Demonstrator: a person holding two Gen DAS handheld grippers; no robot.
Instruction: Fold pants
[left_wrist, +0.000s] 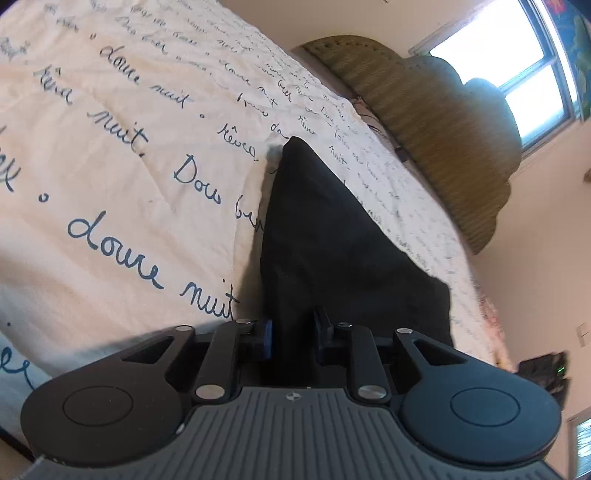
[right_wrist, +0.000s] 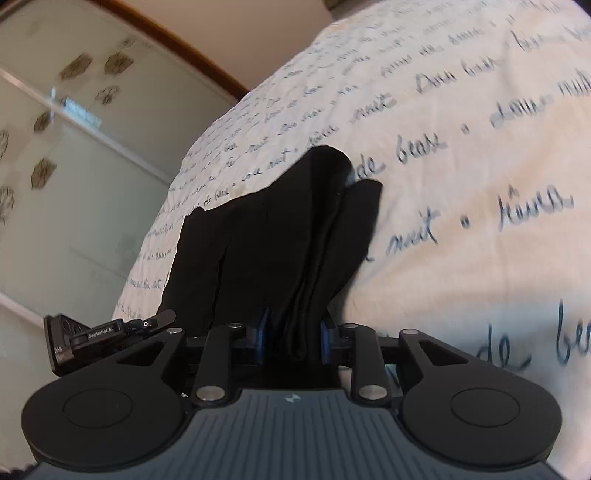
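On the script-printed cream bedspread (left_wrist: 110, 155), my 2 grippers (left_wrist: 293, 332) (right_wrist: 293, 338) pinch the black fabric pants (left_wrist: 332, 240); uneven lifting could slip layers loose.

We are in a home bedroom
A bed cover (left_wrist: 110, 155) printed with script fills our frames; woven headboard (left_wrist: 436, 122) and window (left_wrist: 517, 74) upper right

We're over a bed spread with a cream cover (left_wrist: 110, 155) printed in blue handwriting. Far right, a woven headboard (left_wrist: 436, 122) meets a bright window (left_wrist: 535, 74); on the other side, frosted patterned wardrobe doors (right_wrist: 74, 166) stand left.
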